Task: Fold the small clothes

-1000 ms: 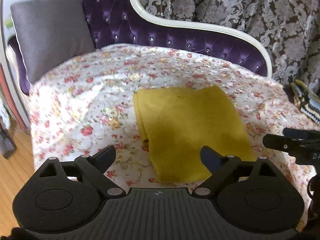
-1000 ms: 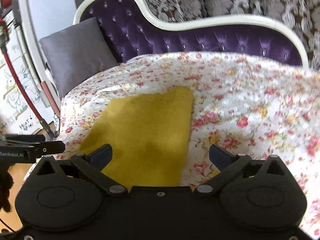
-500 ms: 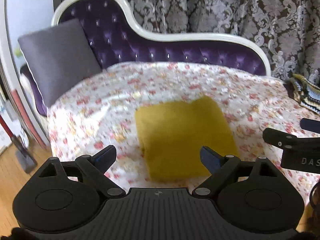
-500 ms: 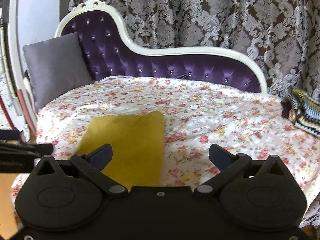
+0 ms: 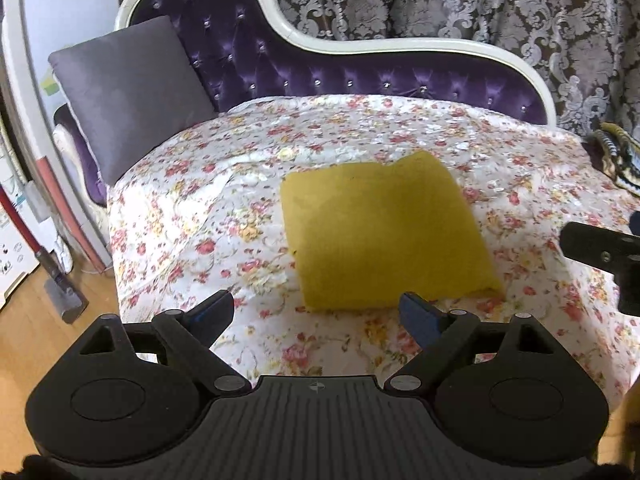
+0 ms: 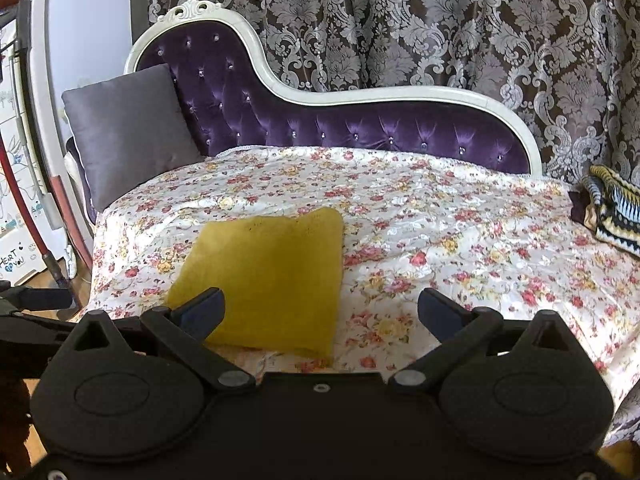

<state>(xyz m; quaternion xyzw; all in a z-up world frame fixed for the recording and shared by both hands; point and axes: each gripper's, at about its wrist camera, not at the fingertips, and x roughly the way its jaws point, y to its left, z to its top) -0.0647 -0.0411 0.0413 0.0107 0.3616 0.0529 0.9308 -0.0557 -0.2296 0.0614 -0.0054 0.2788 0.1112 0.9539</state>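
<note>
We see a patterned grey-and-brown curtain [image 6: 440,32] filling the top of both frames. Below it runs the purple tufted chaise [image 6: 360,128] with its white carved frame, spanning the middle from left to right. A floral cover [image 5: 400,128] is spread over the seat and takes up the centre and right of each view. A grey cushion [image 5: 128,92] leans against the chaise back at the upper left. At the right edge a striped knitted throw [image 6: 616,216] lies on the cover.

We find the yellow garment [image 5: 380,232] folded into a flat rectangle on the floral cover, at the centre of the left wrist frame and left of centre in the right wrist frame [image 6: 268,276].

At the bottom of the left wrist view our left hand-held gripper [image 5: 320,312] has its blue-tipped fingers spread wide, holding nothing, just short of the garment's near edge. Our right hand-held gripper [image 6: 320,312] is likewise spread and empty; its left finger overlaps the garment's near corner in the picture, though we cannot tell whether it touches.
</note>
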